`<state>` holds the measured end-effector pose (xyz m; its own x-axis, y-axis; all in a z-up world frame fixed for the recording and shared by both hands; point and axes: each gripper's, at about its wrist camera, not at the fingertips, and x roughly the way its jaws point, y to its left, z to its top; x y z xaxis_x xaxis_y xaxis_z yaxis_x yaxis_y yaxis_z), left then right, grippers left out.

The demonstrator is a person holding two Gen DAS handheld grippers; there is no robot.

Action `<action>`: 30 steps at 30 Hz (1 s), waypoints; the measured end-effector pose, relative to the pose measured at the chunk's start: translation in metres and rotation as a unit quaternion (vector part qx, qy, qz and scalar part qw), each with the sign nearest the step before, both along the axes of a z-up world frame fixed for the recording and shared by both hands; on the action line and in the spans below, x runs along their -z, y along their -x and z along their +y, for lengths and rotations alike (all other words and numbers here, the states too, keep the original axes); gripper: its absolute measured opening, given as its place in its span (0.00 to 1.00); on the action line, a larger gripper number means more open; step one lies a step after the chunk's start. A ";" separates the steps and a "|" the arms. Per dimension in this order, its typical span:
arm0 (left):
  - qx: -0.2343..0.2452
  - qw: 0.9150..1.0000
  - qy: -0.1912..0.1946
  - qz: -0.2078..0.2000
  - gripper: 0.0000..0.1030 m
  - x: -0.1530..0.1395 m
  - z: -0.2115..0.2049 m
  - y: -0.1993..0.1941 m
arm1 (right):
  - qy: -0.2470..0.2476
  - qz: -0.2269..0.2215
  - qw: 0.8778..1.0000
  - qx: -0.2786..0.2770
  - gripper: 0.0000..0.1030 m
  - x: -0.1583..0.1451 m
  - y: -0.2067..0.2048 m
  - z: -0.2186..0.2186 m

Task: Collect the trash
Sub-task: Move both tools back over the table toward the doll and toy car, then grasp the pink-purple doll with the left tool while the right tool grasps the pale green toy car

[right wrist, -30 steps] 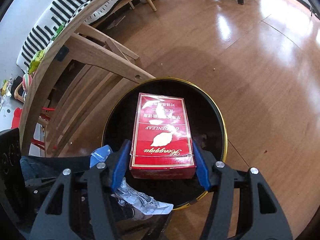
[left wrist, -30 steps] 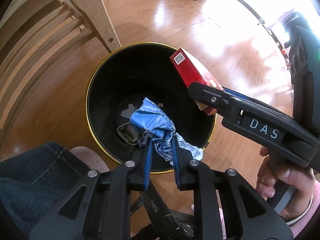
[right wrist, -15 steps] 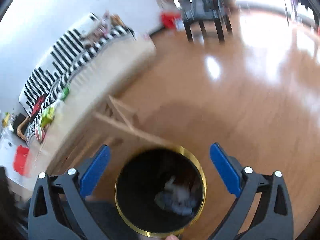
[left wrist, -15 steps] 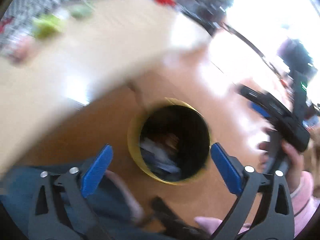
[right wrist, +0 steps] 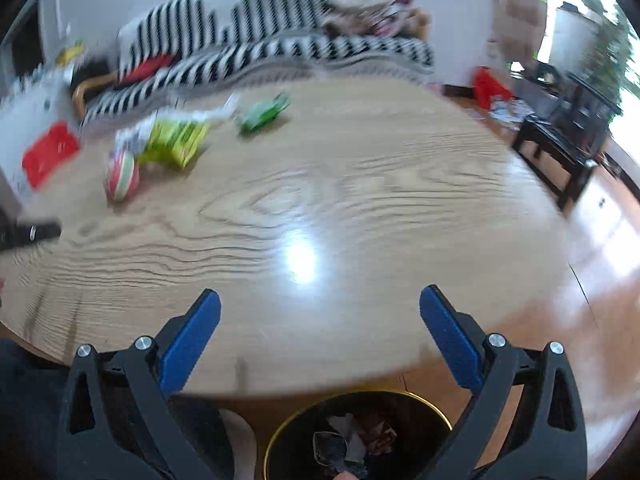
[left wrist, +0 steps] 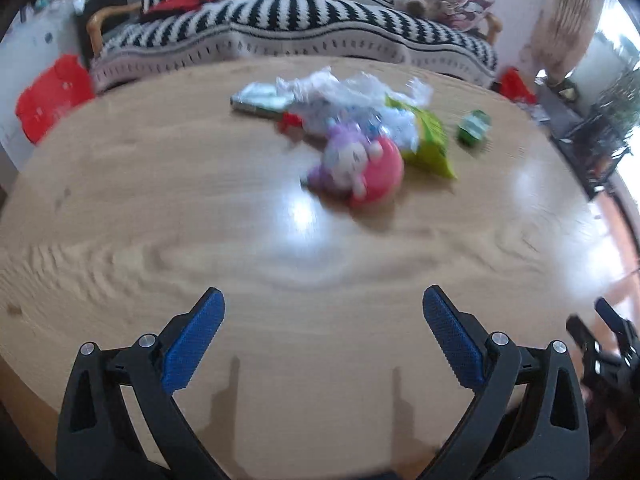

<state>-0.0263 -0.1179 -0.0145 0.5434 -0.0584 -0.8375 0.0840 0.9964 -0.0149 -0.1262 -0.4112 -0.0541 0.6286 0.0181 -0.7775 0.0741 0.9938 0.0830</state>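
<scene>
A large oval wooden table fills both wrist views, with a black-and-white striped sofa behind its far edge. Below the table's near edge in the right wrist view stands a black bin with a gold rim on the wood floor; crumpled trash lies inside it, directly beneath and between the right gripper's fingers but well below them. The remaining trash sits in a loose cluster on the far half of the table, well apart from both grippers: a crumpled clear plastic wrapper, a yellow-green snack bag touching it, a flat pale packet at the cluster's left end, and a small green carton standing alone just to the right. A pink round plush toy lies at the near side of the cluster, touching the snack bag. The pictures are motion-blurred, so finer details cannot be told. The left gripper hangs over bare tabletop at the near edge, its blue-padded fingers spread wide and released, nothing between them. The right gripper likewise stands fully spread and empty above the table's near edge, its blue fingers clear of every item.
</scene>
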 end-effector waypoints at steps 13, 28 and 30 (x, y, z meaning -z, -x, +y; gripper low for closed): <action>0.009 0.999 -0.038 0.009 0.94 0.037 -0.009 -0.089 | -0.071 0.048 0.994 0.067 0.94 -0.012 -0.134 -0.005; 0.071 0.997 -0.030 0.016 0.94 0.040 -0.022 -0.132 | 0.002 0.104 0.988 0.112 0.95 0.016 -0.287 0.031; 0.088 0.995 -0.030 0.023 0.94 0.040 -0.022 -0.134 | 0.003 0.105 0.989 0.103 0.95 0.017 -0.288 0.029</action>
<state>0.1077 -0.1397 -0.0544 0.4897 -0.0979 -0.8664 0.2584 0.9653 0.0369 0.1617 -0.3824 -0.0715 0.4438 -0.0987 -0.8907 0.2903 0.9561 0.0387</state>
